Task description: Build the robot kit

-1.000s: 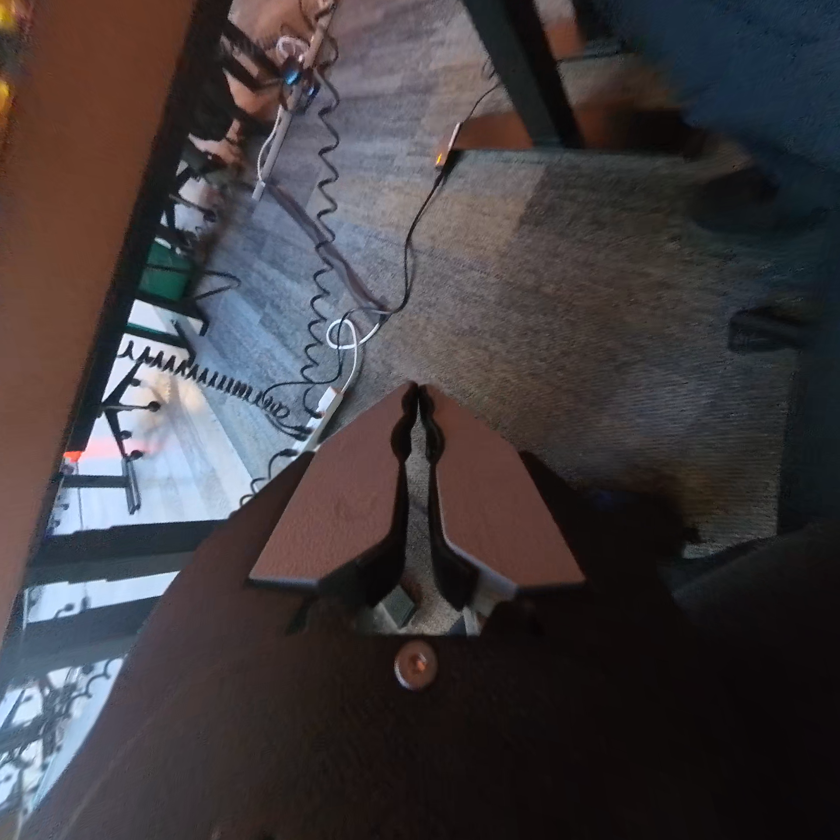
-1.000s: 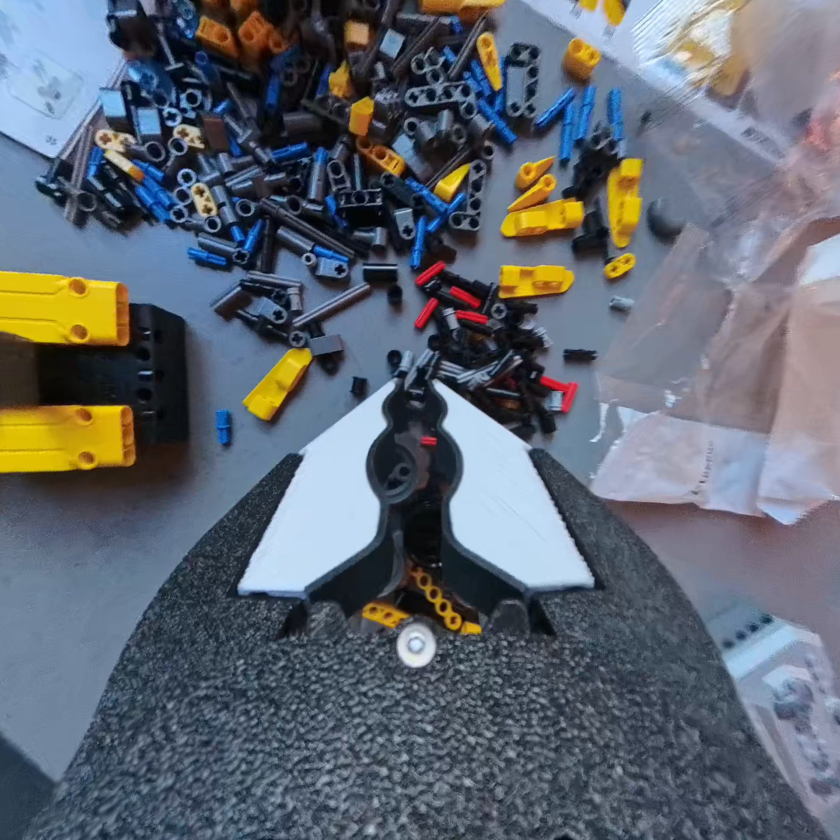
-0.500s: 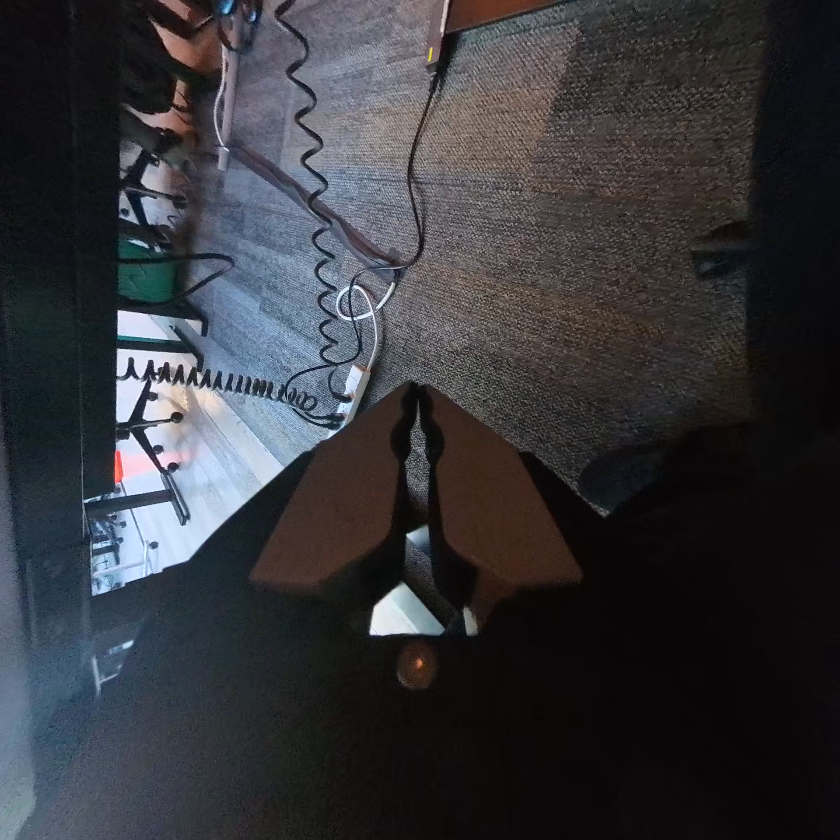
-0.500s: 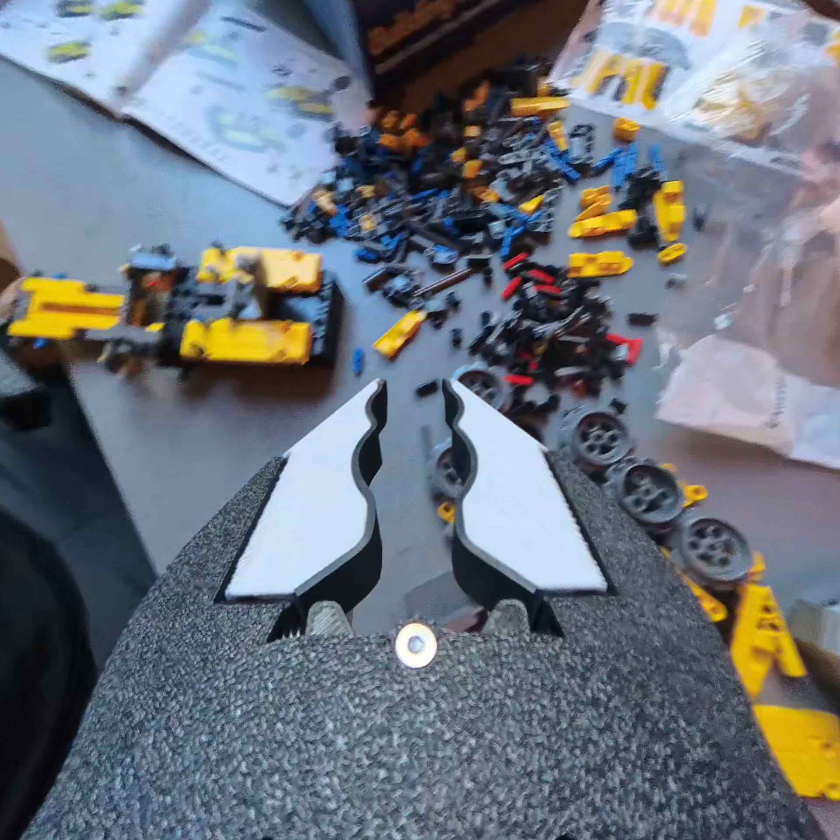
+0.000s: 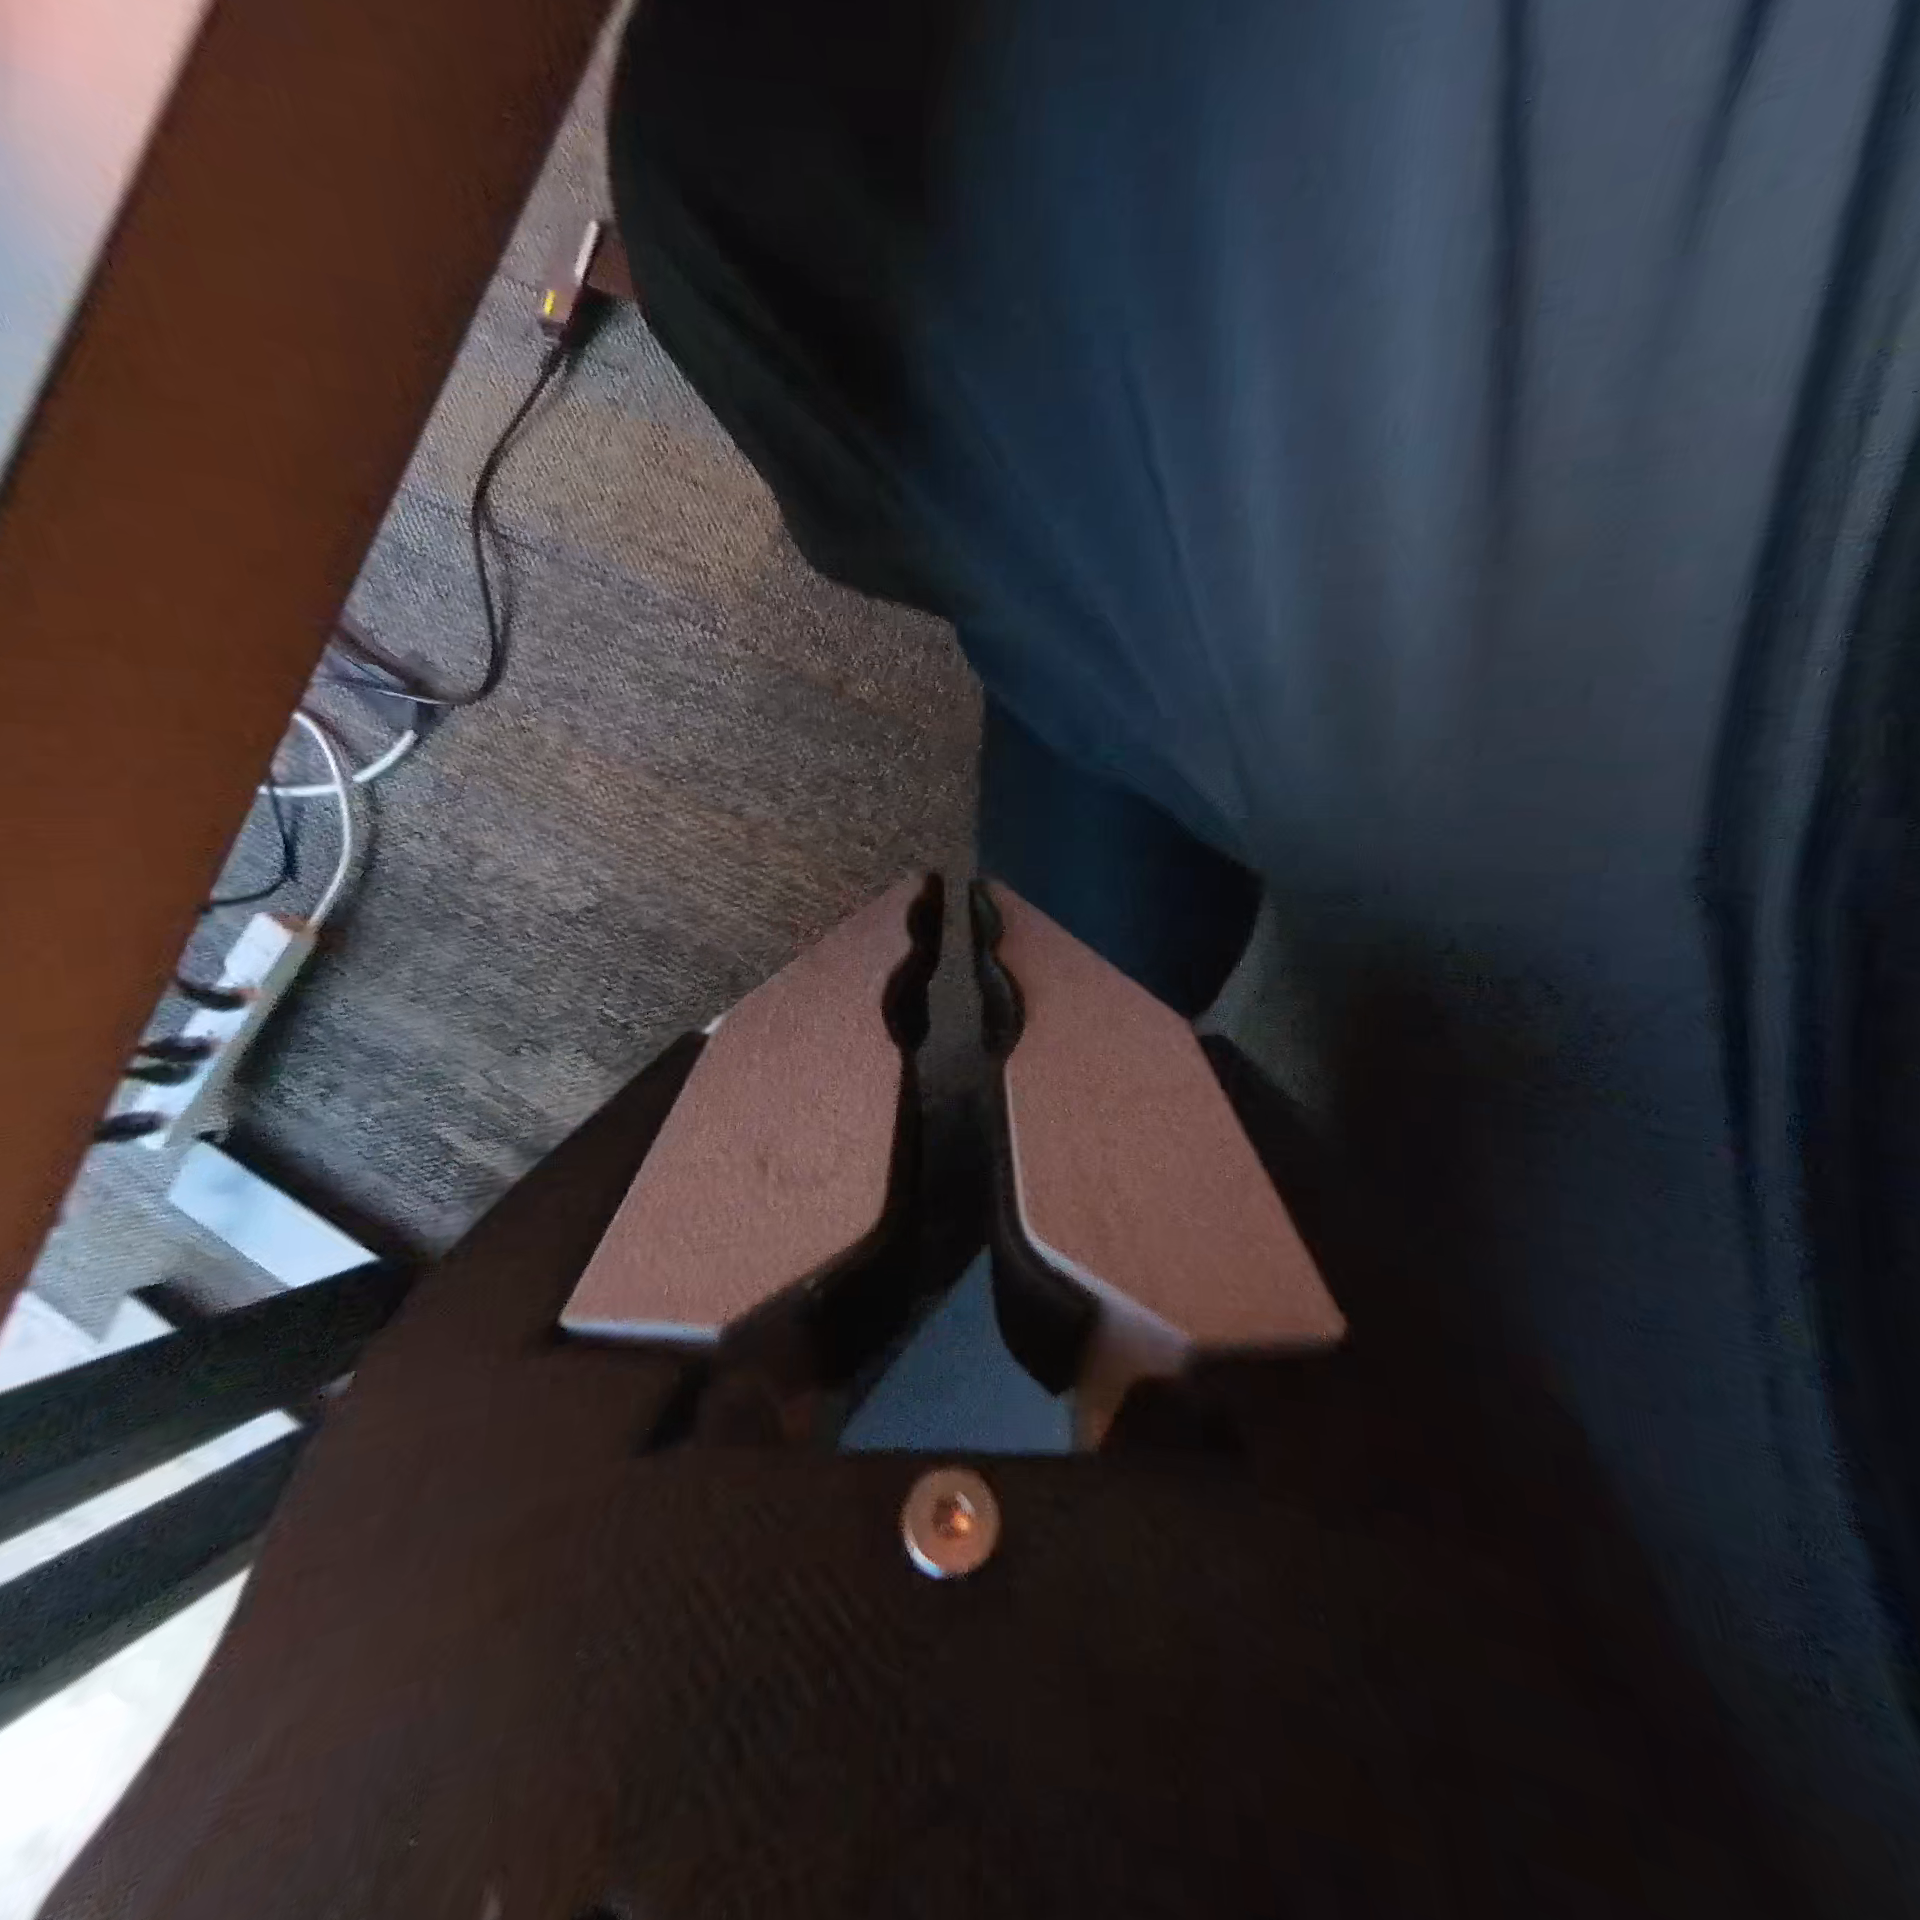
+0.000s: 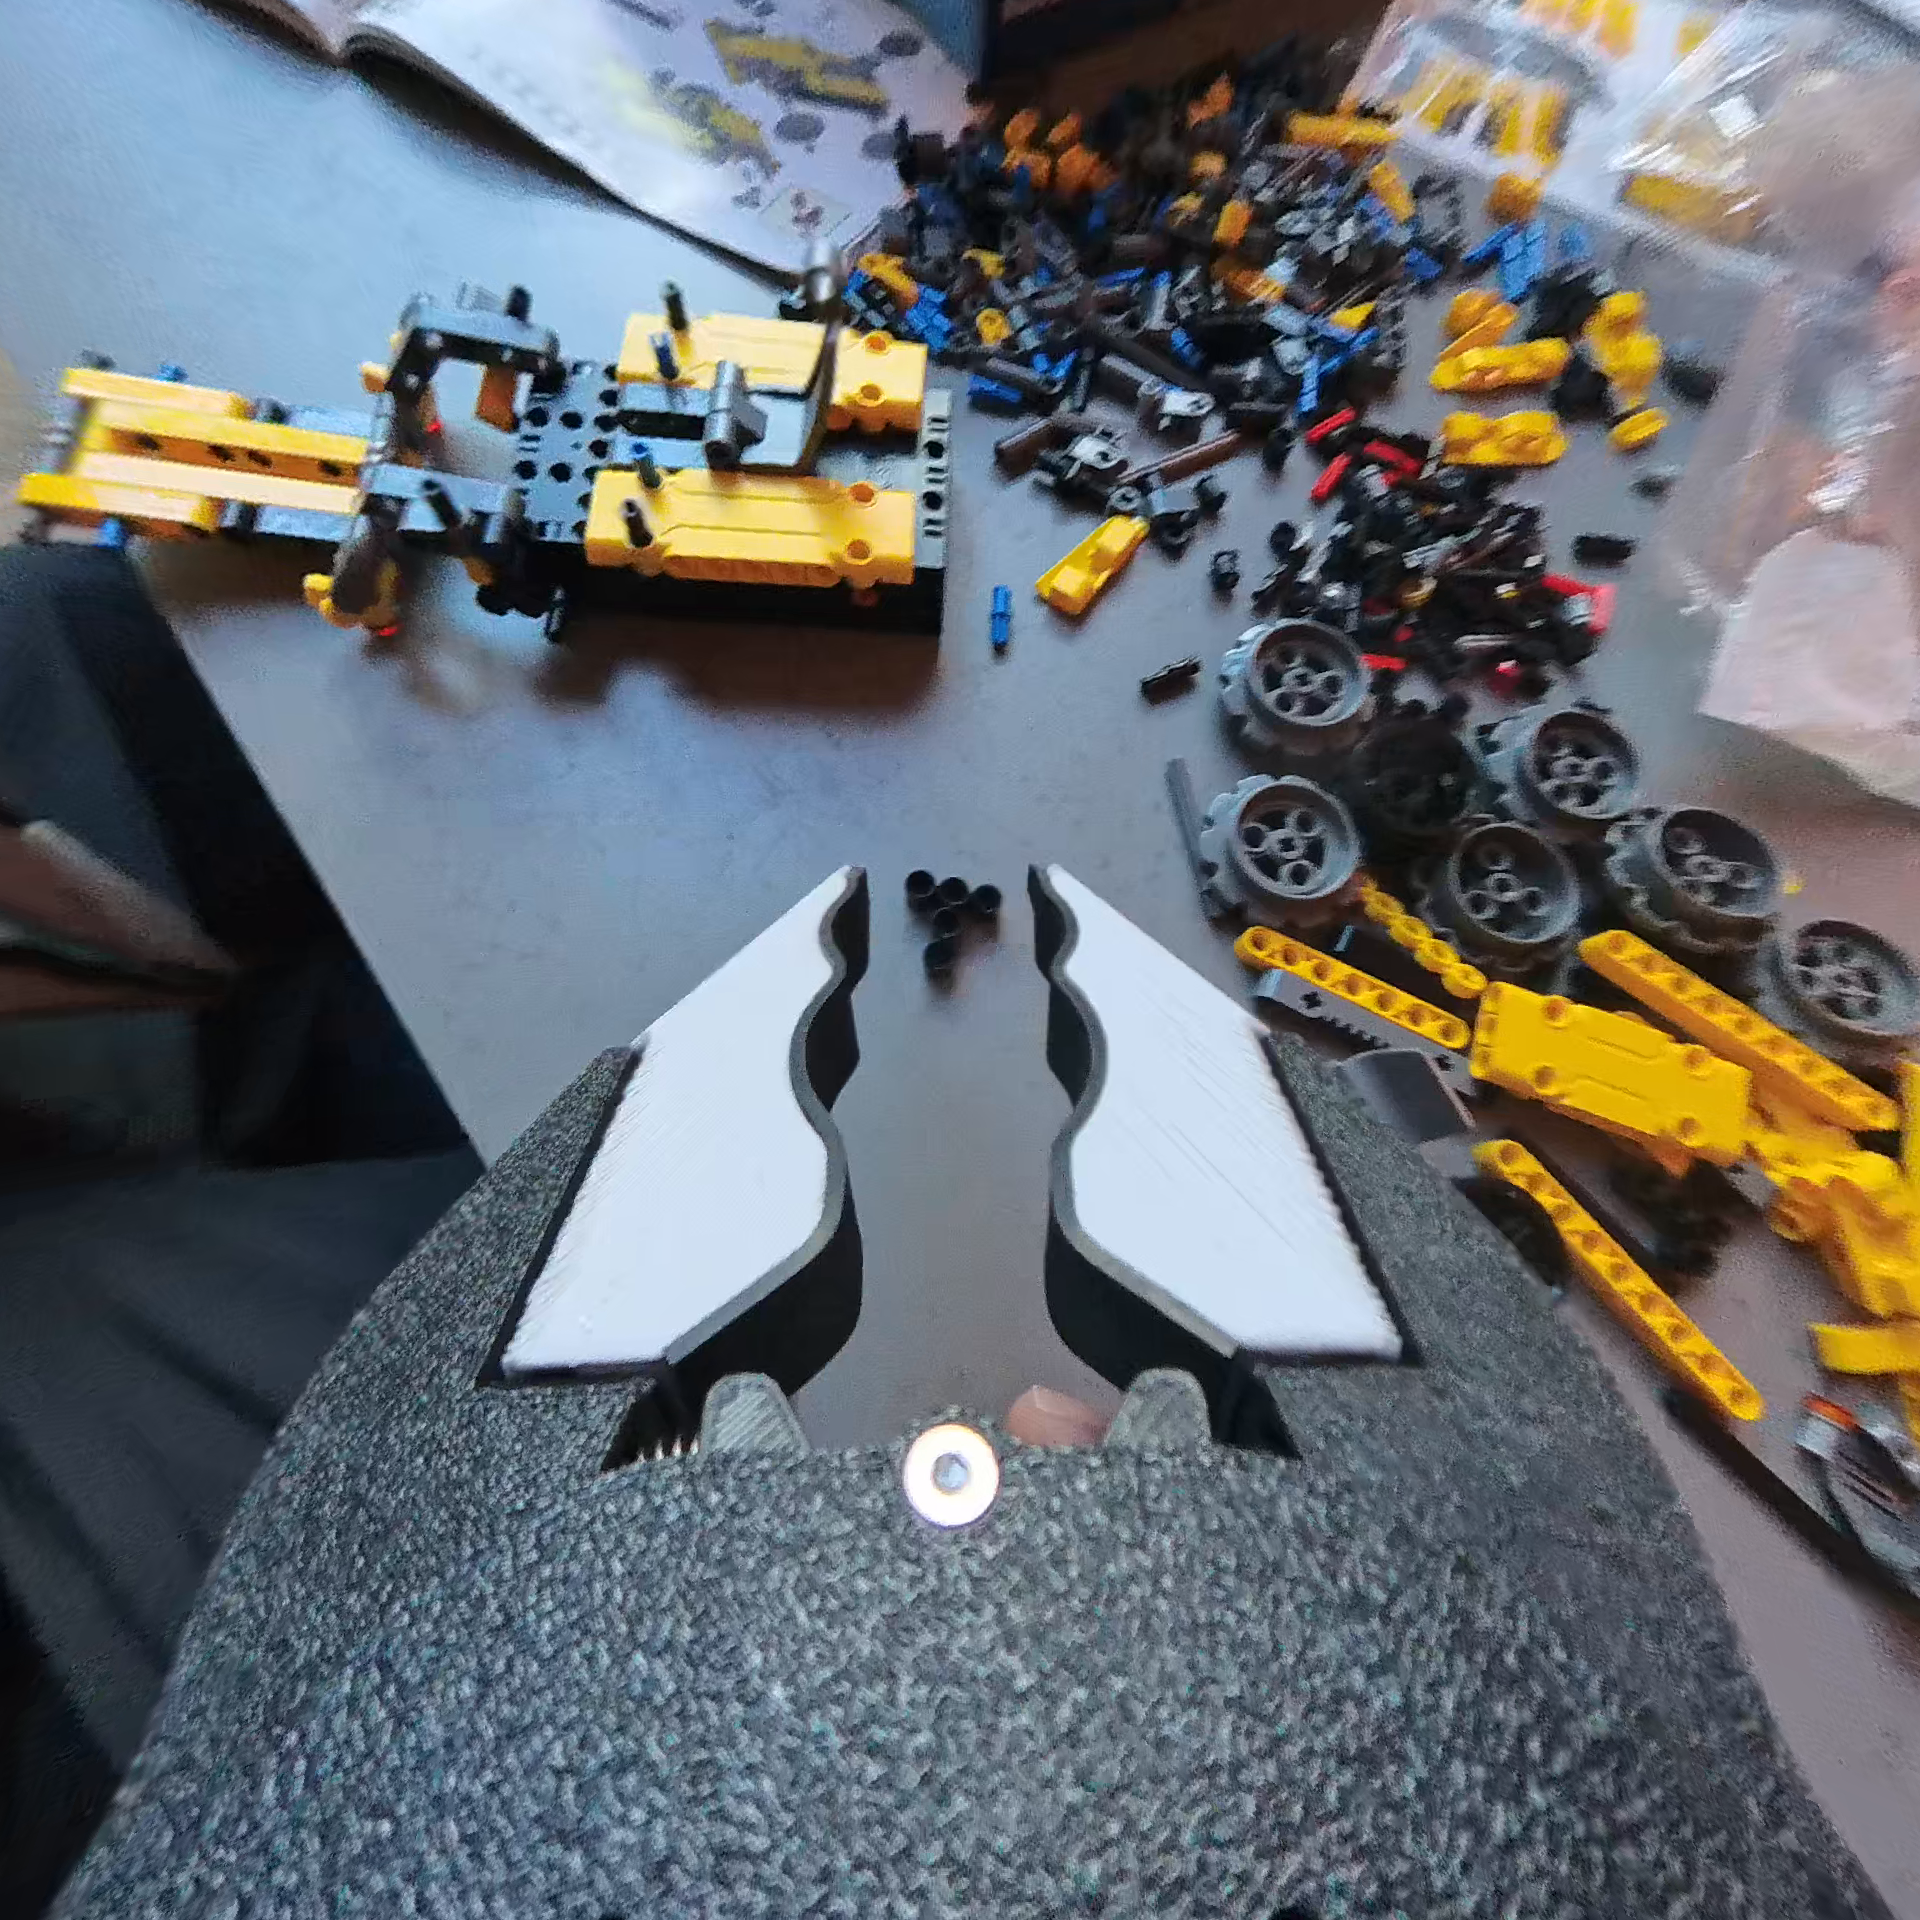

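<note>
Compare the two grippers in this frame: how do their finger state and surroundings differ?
The left gripper has its fingers nearly together, below the table over grey carpet; the right gripper is open above the dark table. Nothing lies between the left's fingertips; small black connectors lie between the right's. Both hold nothing.

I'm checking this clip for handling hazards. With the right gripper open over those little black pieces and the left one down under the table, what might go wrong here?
1. The right gripper is open around a loose cluster of small black pieces; closing may scatter them or catch several.
2. The wheels lie close on the right and may be knocked.
3. The left gripper points below the table beside dark blue cloth and might snag it.
</note>
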Motion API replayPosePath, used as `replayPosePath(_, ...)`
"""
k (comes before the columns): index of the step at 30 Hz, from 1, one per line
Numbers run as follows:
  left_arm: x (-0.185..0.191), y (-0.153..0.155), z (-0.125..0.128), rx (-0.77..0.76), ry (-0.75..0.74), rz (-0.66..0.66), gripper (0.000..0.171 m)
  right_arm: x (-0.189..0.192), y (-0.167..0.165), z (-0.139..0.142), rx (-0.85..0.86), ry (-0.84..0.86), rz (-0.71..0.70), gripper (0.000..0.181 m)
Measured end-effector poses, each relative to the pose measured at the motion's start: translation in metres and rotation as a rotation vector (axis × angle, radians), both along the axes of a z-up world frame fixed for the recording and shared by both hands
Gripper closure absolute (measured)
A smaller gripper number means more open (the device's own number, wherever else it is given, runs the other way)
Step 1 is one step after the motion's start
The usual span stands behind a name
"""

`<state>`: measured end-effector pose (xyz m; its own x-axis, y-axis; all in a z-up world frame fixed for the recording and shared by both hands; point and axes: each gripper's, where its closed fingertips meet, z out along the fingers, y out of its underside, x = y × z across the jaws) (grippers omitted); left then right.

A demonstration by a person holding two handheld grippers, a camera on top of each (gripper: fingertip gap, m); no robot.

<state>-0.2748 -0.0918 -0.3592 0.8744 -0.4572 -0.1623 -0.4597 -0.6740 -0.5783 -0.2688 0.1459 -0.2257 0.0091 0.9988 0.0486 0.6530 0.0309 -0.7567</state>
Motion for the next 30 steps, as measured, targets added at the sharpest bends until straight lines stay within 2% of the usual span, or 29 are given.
replayPosePath(3, 0.018, -0.011, 0.007, -0.013, -0.054, 0.010, 0.163, -0.005, -0.002, -0.003, -0.026, 0.033, 0.003, 0.143)
replayPosePath(5, 0.017, -0.025, 0.002, -0.065, -0.022, 0.022, 0.147, -0.005, -0.001, -0.015, -0.004, 0.001, 0.002, 0.136)
replayPosePath(7, 0.019, -0.043, -0.005, -0.099, -0.055, 0.005, 0.154, -0.002, 0.005, -0.022, 0.069, -0.015, -0.020, 0.136)
replayPosePath(9, 0.025, -0.055, -0.004, -0.087, -0.176, -0.017, 0.171, -0.001, 0.004, -0.029, 0.063, -0.035, -0.019, 0.135)
replayPosePath(13, 0.013, -0.050, 0.010, -0.051, -0.365, 0.039, 0.171, -0.005, 0.004, -0.040, -0.019, -0.064, -0.056, 0.135)
replayPosePath(15, 0.001, -0.046, 0.010, -0.040, -0.313, 0.046, 0.171, -0.006, 0.002, -0.041, -0.055, -0.077, -0.053, 0.138)
replayPosePath(17, -0.004, -0.043, 0.007, -0.042, -0.251, 0.015, 0.171, -0.007, -0.006, -0.041, -0.101, -0.075, -0.028, 0.161)
replayPosePath(18, -0.001, -0.040, 0.009, -0.037, -0.252, -0.021, 0.171, -0.008, -0.009, -0.041, -0.109, -0.075, -0.021, 0.162)
replayPosePath(21, 0.003, -0.032, 0.014, -0.043, -0.251, -0.094, 0.171, -0.010, -0.021, -0.041, -0.110, -0.083, 0.020, 0.161)
replayPosePath(26, -0.003, -0.023, 0.019, -0.012, -0.165, -0.216, 0.165, -0.020, -0.027, -0.032, -0.004, -0.040, 0.087, 0.155)
replayPosePath(28, -0.014, -0.020, 0.016, -0.008, -0.126, -0.222, 0.167, -0.024, -0.026, -0.022, 0.035, 0.013, 0.126, 0.150)
replayPosePath(30, -0.029, -0.016, 0.011, -0.015, -0.082, -0.164, 0.171, -0.025, -0.026, -0.018, 0.064, 0.052, 0.147, 0.141)
